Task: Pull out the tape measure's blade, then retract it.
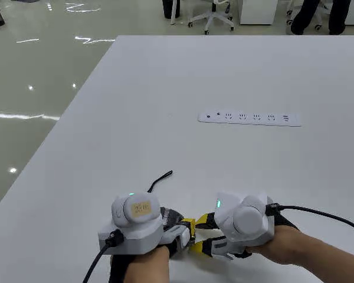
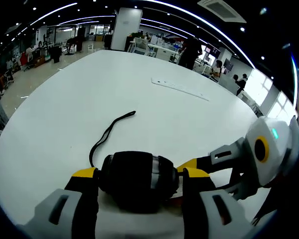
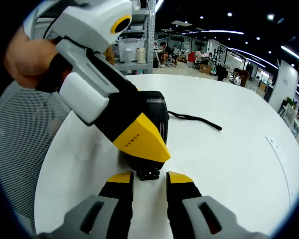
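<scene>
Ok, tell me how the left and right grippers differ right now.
The left gripper has its jaws wide, clamped on the tape measure; the right gripper has them narrowly apart. The left gripper holds the black body; the right gripper only reaches the blade tab at its tips, grip unclear. Both have yellow jaw tips.

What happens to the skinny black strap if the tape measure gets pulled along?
The strap probably flops and trails: it lies in loose curves on the table. It looks thin, so likely very light. It shouldn't roll, since it lies flat.
</scene>
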Tool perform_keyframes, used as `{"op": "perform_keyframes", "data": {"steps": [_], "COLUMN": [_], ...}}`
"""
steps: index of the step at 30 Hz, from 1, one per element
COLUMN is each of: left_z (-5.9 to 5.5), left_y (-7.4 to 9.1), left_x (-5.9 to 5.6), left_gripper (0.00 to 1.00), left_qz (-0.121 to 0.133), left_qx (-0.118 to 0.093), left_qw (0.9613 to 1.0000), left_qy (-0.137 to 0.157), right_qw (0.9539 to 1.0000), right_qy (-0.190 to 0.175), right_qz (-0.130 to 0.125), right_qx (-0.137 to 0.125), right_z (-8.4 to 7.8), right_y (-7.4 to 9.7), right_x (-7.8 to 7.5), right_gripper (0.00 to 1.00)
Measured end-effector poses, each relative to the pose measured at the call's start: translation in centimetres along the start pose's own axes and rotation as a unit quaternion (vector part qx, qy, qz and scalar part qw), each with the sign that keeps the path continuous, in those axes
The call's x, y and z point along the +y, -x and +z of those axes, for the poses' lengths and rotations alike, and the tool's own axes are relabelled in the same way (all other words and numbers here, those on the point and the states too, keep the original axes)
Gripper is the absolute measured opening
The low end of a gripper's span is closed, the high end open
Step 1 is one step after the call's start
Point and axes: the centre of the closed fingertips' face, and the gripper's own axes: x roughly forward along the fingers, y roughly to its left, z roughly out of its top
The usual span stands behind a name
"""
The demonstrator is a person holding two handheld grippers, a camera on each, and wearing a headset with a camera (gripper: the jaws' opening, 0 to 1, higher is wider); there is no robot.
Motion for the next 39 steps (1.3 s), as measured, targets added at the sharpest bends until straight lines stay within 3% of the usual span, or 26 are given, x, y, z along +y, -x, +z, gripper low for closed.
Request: {"op": "perform_keyframes", "data": {"steps": [3,8,13,16,20,24,34,36,39], "left_z": [0.3,1.2,1.8,1.5,1.2,0.5,-1.0,-1.1,-1.4], "left_y": [0.1,0.6,1.5,2.1,3.1,4.3,7.2,7.5,8.3], "left_x": [-0.4,-0.9,-1.6,-1.9,-2.1,-1.8,-2.3,-2.2,-2.0], "left_gripper": [0.69,0.72,0.73,0.73,0.79,0.8,0.86,0.87,0.87], "left_qz": [-0.006,-0.021,-0.05,-0.068,-0.093,-0.116,-0.205,-0.21,-0.222], "left_qx": [-0.003,-0.015,-0.022,-0.013,-0.009,0.003,0.03,0.031,0.036], "left_qw": [0.9999,0.9987,0.9959,0.9923,0.9849,0.9802,0.9555,0.9536,0.9476], "left_qy": [-0.01,-0.044,-0.071,-0.103,-0.146,-0.16,-0.21,-0.213,-0.226], "right_qw": [0.9998,0.9979,0.9936,0.9919,0.9899,0.9875,0.9798,0.9769,0.9725], "right_qy": [-0.02,-0.058,-0.104,-0.114,-0.123,-0.134,-0.154,-0.167,-0.178], "right_qz": [-0.004,-0.022,-0.039,-0.049,-0.062,-0.075,-0.121,-0.127,-0.144], "right_qx": [0.001,-0.018,-0.02,-0.028,-0.034,-0.037,-0.041,-0.041,-0.041], "right_z": [-0.2,0.3,0.4,0.6,0.9,1.1,0.9,0.6,0.1], "right_y": [0.4,1.9,3.6,4.6,6.1,7.4,11.2,11.8,13.2], "right_x": [0.0,-0.2,-0.2,0.2,0.9,1.5,3.5,3.8,4.2], "right_gripper": [0.3,0.33,0.42,0.44,0.48,0.54,0.66,0.69,0.73]}}
